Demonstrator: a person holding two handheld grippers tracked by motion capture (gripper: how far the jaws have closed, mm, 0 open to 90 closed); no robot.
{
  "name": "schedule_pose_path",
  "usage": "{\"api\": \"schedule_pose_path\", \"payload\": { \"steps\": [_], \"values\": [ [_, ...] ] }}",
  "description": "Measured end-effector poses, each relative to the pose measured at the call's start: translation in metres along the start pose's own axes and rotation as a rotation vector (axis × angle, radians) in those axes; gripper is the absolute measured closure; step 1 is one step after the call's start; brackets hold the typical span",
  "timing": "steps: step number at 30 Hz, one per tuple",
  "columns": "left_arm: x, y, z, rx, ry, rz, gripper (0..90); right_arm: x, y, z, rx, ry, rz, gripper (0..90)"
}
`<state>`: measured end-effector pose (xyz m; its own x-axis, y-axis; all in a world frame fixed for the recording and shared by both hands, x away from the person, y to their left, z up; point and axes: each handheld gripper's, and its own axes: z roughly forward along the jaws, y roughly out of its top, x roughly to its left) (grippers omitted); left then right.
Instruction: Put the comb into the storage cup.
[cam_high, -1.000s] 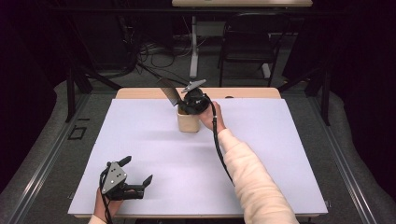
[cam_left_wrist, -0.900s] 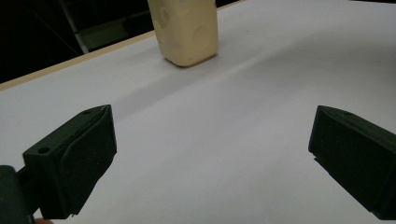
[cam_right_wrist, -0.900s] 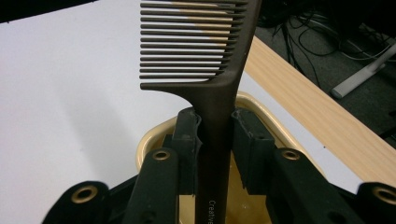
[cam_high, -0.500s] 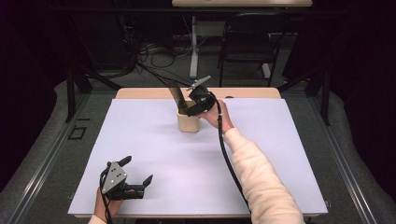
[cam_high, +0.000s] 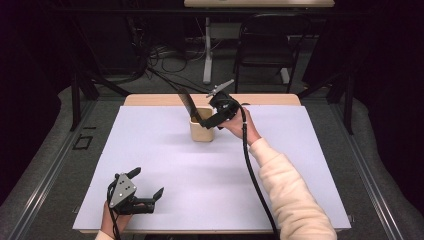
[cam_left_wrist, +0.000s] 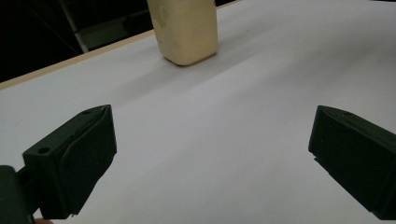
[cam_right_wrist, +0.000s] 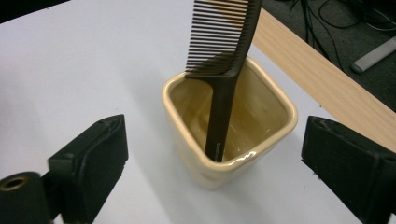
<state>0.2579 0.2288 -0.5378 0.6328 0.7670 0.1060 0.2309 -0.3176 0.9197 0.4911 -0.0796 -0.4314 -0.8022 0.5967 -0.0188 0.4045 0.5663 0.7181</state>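
A cream square cup (cam_high: 201, 132) stands on the white sheet toward the far middle. A dark comb (cam_high: 188, 102) stands handle-down in it and leans to the left, teeth up. My right gripper (cam_high: 207, 120) hovers just right of and above the cup; its jaws have just been opening and touch nothing. In the right gripper view the comb (cam_right_wrist: 224, 70) rests inside the cup (cam_right_wrist: 261, 140), free of the wide-apart pads (cam_right_wrist: 93, 163) of that gripper (cam_right_wrist: 215, 128). My left gripper (cam_high: 148, 182) rests open near the front left edge. In the left gripper view it (cam_left_wrist: 212, 154) faces the distant cup (cam_left_wrist: 187, 30).
The white sheet (cam_high: 300, 165) covers the table, with a wooden strip (cam_high: 270, 99) bare along the far edge. The right gripper's black cable (cam_high: 252, 170) trails over the sleeve. A chair (cam_high: 265, 50) and floor cables lie beyond the table.
The right gripper let go of the comb, opened, and drew back to the right and up. The comb stays leaning in the cup. The left gripper kept still.
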Motion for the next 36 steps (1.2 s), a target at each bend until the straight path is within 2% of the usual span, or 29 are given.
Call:
{"api": "schedule_pose_path", "payload": {
  "steps": [8,17,21,30,36],
  "values": [
    [-0.001,0.0,0.0,-0.002,0.001,0.001,0.8,0.002,-0.012,-0.018,0.004,0.02,-0.004,0.0],
    [0.0,0.001,-0.001,-0.002,0.005,0.004,0.8,-0.003,-0.028,-0.033,0.02,0.036,0.009,0.0],
    [0.0,0.0,0.0,0.001,0.001,0.004,0.8,-0.001,-0.036,-0.036,0.032,0.058,0.015,0.0],
    [-0.001,0.0,0.0,0.002,0.002,0.007,0.8,0.003,-0.054,-0.036,0.08,0.057,0.006,0.0],
    [-0.001,0.0,0.001,0.004,-0.001,0.008,0.8,0.008,-0.066,-0.038,0.072,0.063,0.001,0.0]
  ]
}}
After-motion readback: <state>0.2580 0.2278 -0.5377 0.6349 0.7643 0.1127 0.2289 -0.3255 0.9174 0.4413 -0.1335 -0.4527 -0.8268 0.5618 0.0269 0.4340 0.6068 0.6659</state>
